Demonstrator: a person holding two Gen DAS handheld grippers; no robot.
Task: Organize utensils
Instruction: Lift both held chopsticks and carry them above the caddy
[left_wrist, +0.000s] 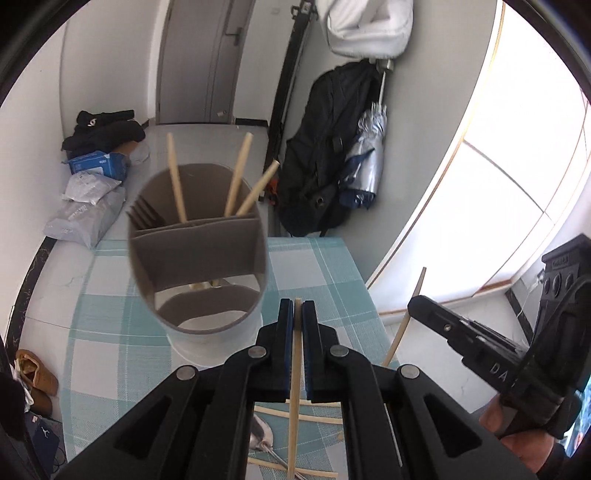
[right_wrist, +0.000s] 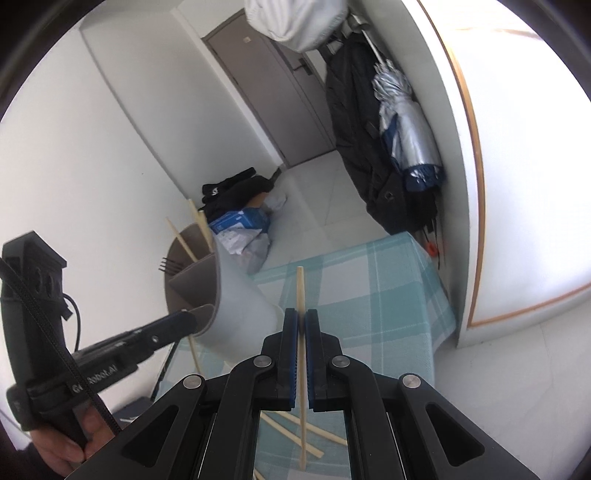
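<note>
Left claw is clamped on one bamboo chopstick, just this side of the divided utensil holder. Right claw pinches another chopstick beside that holder, above loose chopsticks on the checked desk.

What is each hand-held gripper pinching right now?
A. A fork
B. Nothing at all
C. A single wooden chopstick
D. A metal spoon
C: a pale chopstick runs between the shut fingers of the left hand-held gripper, and another chopstick sits clamped in the right hand-held gripper.
</note>
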